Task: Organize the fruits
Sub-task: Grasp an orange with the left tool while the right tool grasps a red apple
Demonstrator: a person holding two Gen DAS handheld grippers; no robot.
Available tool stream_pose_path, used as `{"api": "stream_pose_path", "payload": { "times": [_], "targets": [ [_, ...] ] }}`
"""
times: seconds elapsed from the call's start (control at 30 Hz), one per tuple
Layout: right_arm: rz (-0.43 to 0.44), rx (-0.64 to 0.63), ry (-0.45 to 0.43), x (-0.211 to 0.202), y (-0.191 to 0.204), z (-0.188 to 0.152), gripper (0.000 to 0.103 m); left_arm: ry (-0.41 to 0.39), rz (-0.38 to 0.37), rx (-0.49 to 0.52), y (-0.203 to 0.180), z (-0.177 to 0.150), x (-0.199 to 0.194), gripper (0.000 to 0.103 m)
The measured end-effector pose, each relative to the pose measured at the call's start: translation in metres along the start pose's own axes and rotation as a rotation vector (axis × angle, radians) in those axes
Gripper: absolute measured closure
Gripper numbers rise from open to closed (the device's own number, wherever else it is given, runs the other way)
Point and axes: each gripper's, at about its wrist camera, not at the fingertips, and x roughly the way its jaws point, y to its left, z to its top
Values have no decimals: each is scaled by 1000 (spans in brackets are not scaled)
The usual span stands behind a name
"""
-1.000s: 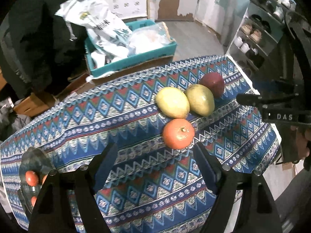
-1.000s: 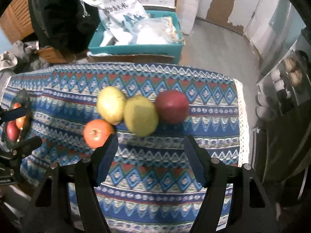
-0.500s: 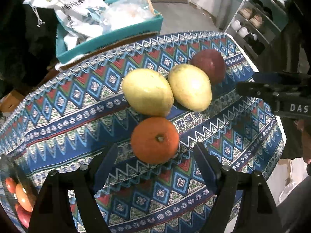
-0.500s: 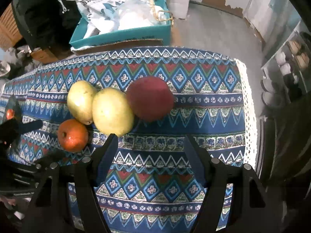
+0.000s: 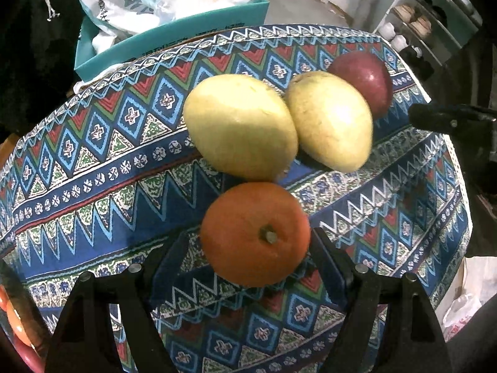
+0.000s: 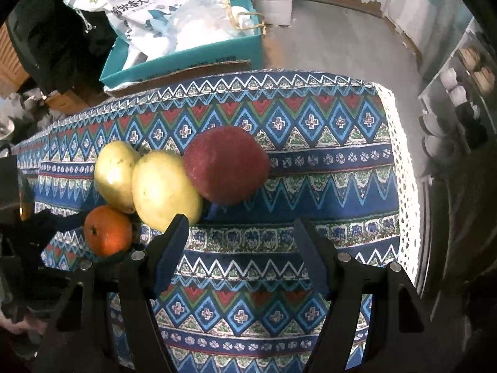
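Left gripper's fingers closing around a round orange fruit on the patterned desk.

The round orange fruit (image 5: 255, 233), smooth-skinned with its stem scar facing up, lies on the blue, red and green zigzag-patterned cloth (image 5: 93, 161) covering the desk, just in front of two yellow-green oval mangoes (image 5: 239, 126) that touch each other; a dark red round apple (image 5: 362, 82) sits against the farther mango. The left gripper (image 5: 248, 258) points steeply down with the orange between its black fingers (image 5: 326, 258), which are drawing together; the right-hand finger is at the fruit's skin, the other has a small gap. The right gripper (image 6: 240, 242) also tilts steeply down, its fingers (image 6: 172, 242) spread apart over bare cloth just in front of the apple and nearer mango, holding nothing. Beyond the desk stands a teal cardboard box (image 6: 186, 59) of white plastic bags.
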Motion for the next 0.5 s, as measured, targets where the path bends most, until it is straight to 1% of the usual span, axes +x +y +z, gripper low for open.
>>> {"api": "stream_pose_path", "payload": {
  "times": [0.03, 0.07, 0.13, 0.2, 0.27, 0.37, 0.5],
  "targets": [
    [1, 2, 0, 1, 0, 1, 32, 3, -20, -2, 1, -1, 1, 29],
    [3, 3, -1, 1, 1, 2, 32, 4, -44, -5, 0, -1, 2, 35],
    [7, 6, -3, 2, 2, 5, 32, -10, -54, -11, 1, -3, 2, 35],
    [10, 10, -7, 3, 2, 7, 32, -29, -47, -6, 1, -6, 0, 36],
    [11, 17, -16, 4, 2, 10, 27, -42, -31, -5, 3, -11, -4, 36],
    [10, 23, -26, 6, 2, 16, 26, -65, -31, -15, 14, -17, -15, 36],
    [29, 44, -35, 9, 3, 25, 26, -107, -22, -25, 26, -11, -37, 36]
  ]
}}
